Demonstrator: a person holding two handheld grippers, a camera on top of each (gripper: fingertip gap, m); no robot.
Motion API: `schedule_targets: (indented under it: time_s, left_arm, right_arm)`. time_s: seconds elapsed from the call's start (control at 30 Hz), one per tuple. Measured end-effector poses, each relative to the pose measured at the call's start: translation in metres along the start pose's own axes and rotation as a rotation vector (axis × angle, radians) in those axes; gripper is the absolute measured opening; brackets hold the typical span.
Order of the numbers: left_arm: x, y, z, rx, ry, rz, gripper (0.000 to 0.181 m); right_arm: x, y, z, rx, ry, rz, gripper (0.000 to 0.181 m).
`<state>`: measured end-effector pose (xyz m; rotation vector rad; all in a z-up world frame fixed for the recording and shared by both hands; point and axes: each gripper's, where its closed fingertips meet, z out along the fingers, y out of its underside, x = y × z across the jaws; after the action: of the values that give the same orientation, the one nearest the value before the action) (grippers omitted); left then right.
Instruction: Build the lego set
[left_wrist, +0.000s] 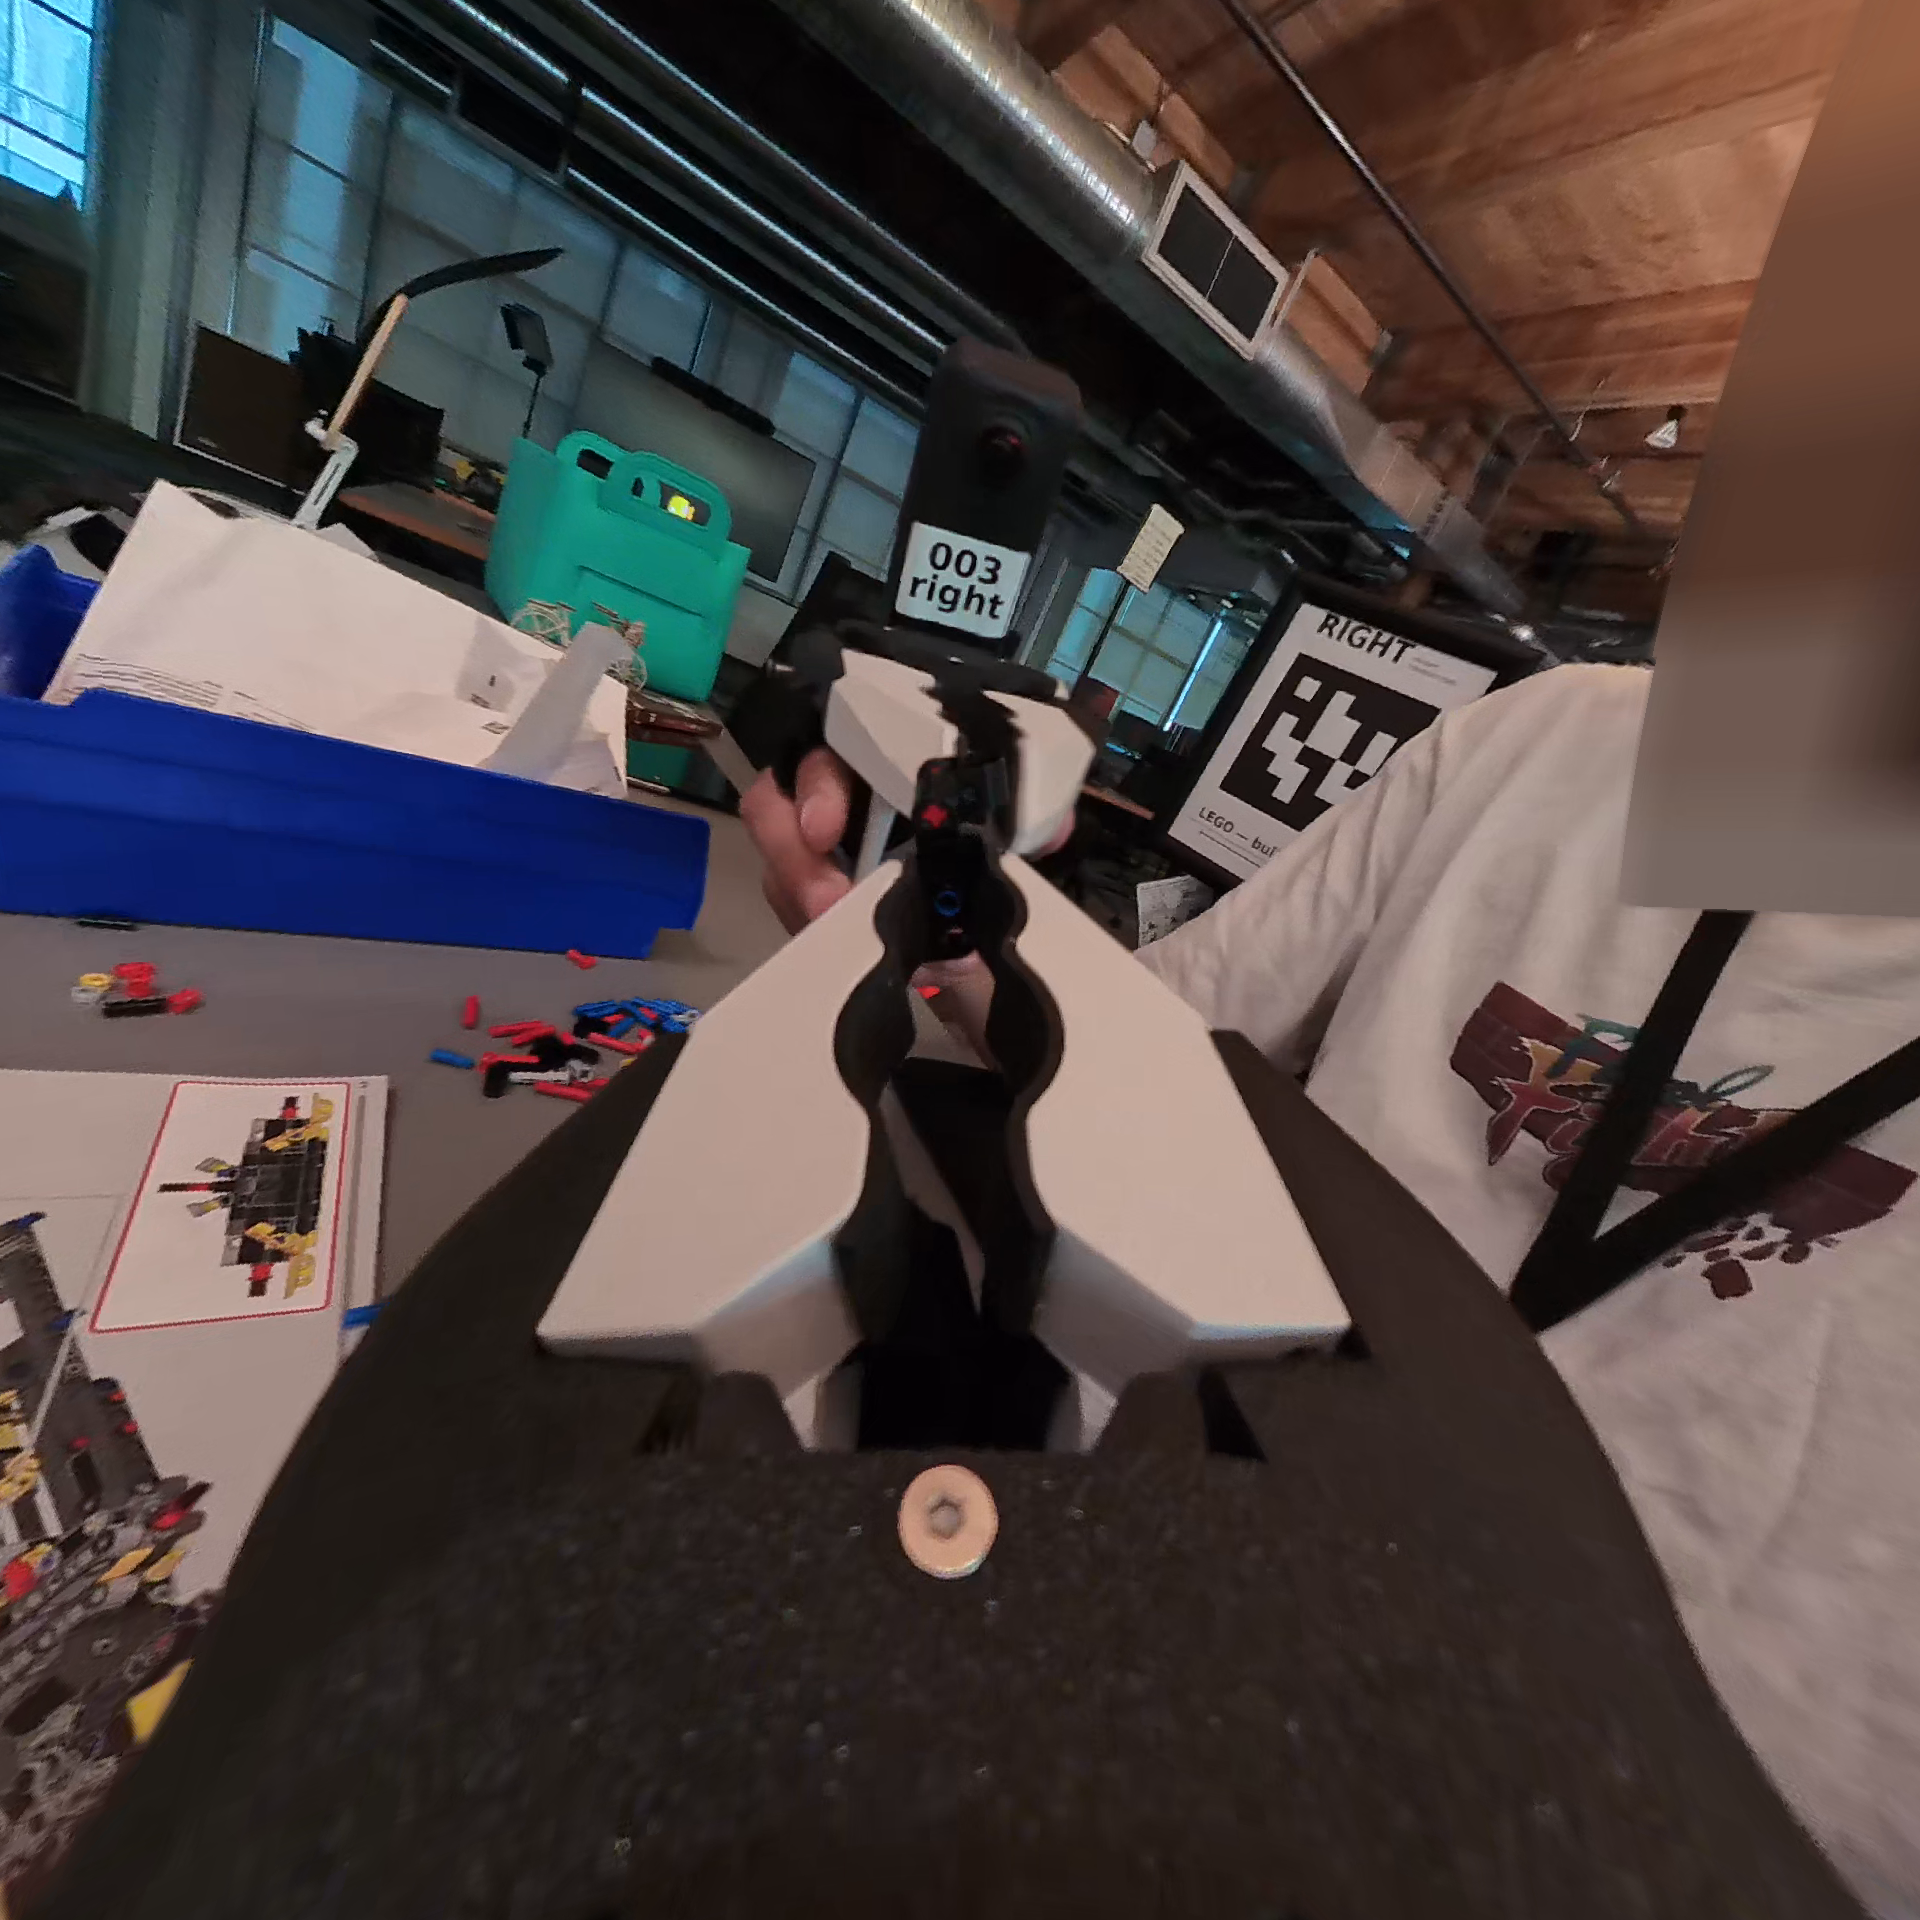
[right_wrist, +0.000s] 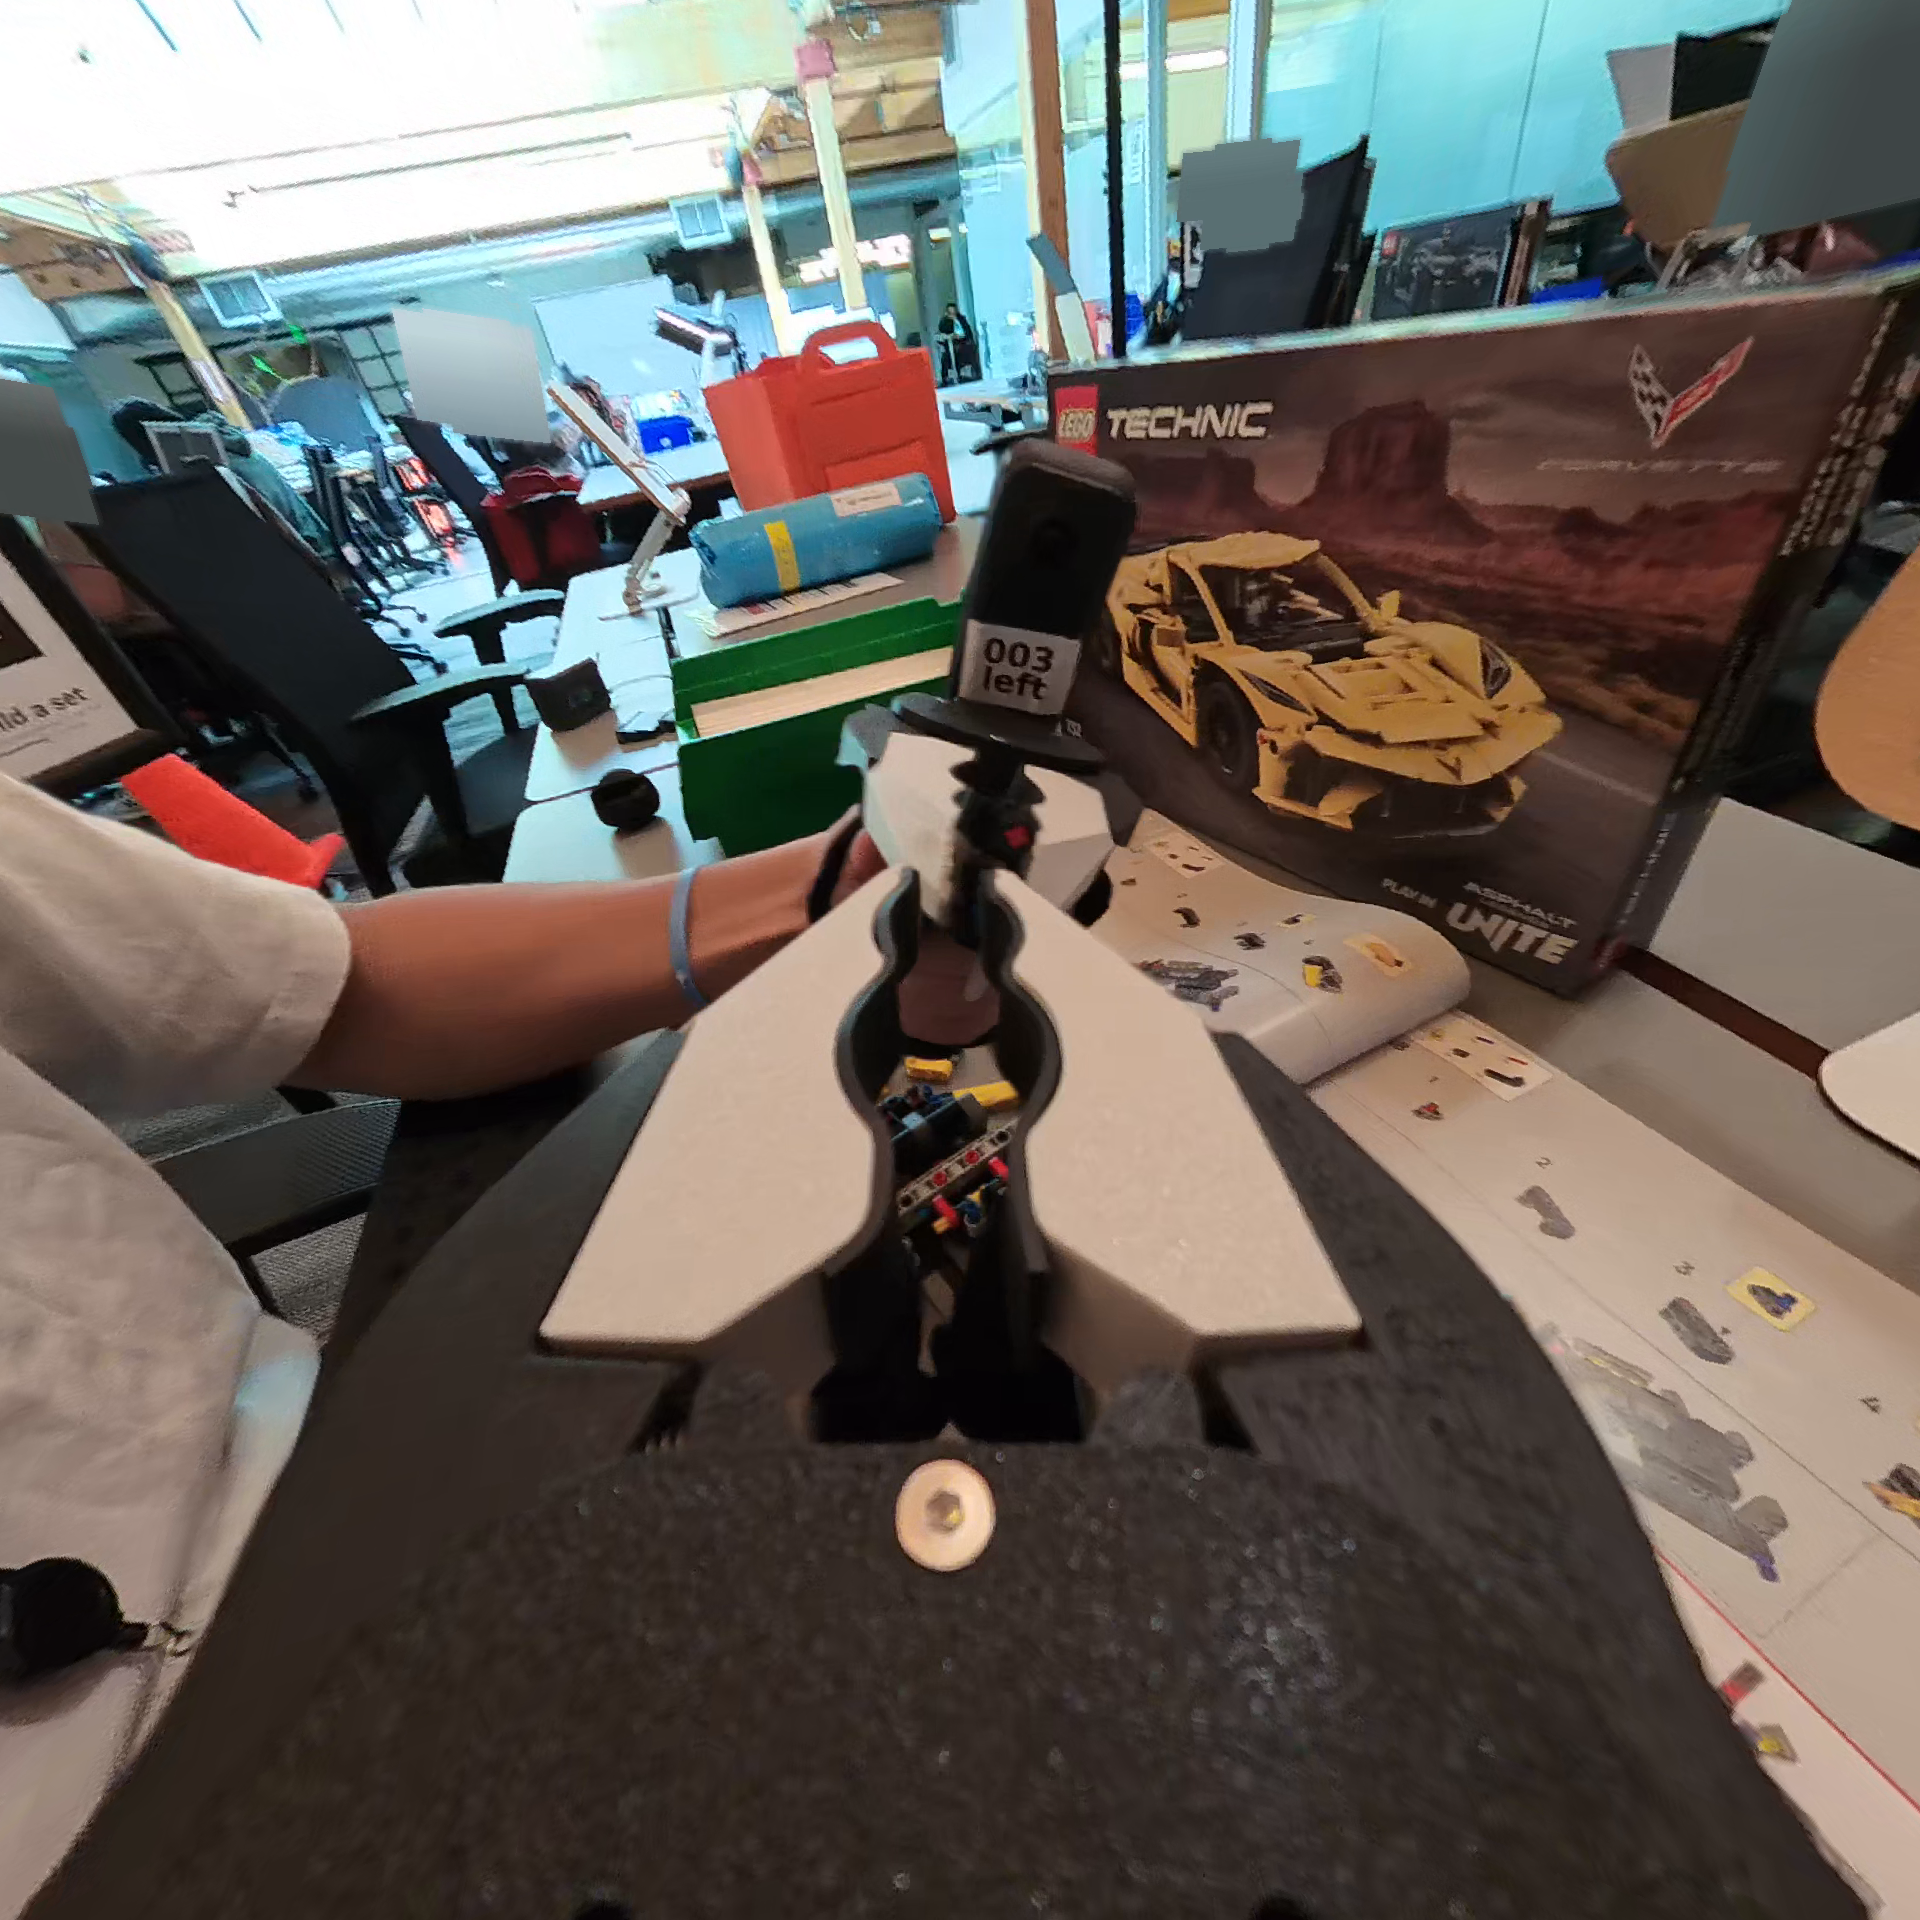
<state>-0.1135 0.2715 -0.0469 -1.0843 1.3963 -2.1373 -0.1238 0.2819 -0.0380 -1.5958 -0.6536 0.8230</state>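
Note:
Both grippers are held up in the air, tip to tip. In the left wrist view my left gripper (left_wrist: 951, 899) is shut on a small black Lego piece (left_wrist: 951, 883) with blue pin holes and red pins. The right gripper (left_wrist: 966, 769) faces it and grips the same piece from the far end. In the right wrist view my right gripper (right_wrist: 951, 909) is shut at the tips on the black piece (right_wrist: 1003, 831), with the left gripper (right_wrist: 987, 821) opposite. A partly built Lego assembly (right_wrist: 945, 1153) lies on the table below, seen through the finger gap.
Loose red, blue and black pieces (left_wrist: 561, 1039) lie on the grey table beside the open instruction booklet (left_wrist: 239, 1205) and a blue bin (left_wrist: 312, 810) holding paper bags. The set's box (right_wrist: 1455, 623) stands at the right, a green bin (right_wrist: 790, 727) behind. The person's forearm (right_wrist: 499, 977) reaches in from the left. Left and right tips are no more than a few centimetres apart.

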Motion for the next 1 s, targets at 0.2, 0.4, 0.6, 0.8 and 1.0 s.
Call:
schedule_targets:
  time_s: [0.2,0.4,0.6,0.8,1.0]
  left_arm:
    - [0.005,0.008,-0.008,-0.005,-0.08,-0.004,0.005]
    - [0.008,0.011,-0.011,-0.01,-0.146,0.007,0.006]
    - [0.006,0.016,-0.01,-0.032,-0.15,0.0,0.006]
    - [-0.001,0.02,-0.007,-0.079,-0.231,0.041,0.006]
    - [-0.01,0.02,-0.009,-0.153,-0.384,0.227,0.007]
  right_arm:
    - [0.001,0.008,0.009,0.005,-0.065,0.081,0.006]
    - [-0.01,0.01,0.013,0.056,-0.245,0.255,0.013]
    - [-0.007,0.015,0.013,0.059,-0.262,0.281,0.007]
    - [-0.002,0.019,0.01,0.072,-0.251,0.272,0.007]
    - [0.004,0.019,0.01,0.109,-0.28,0.471,0.005]
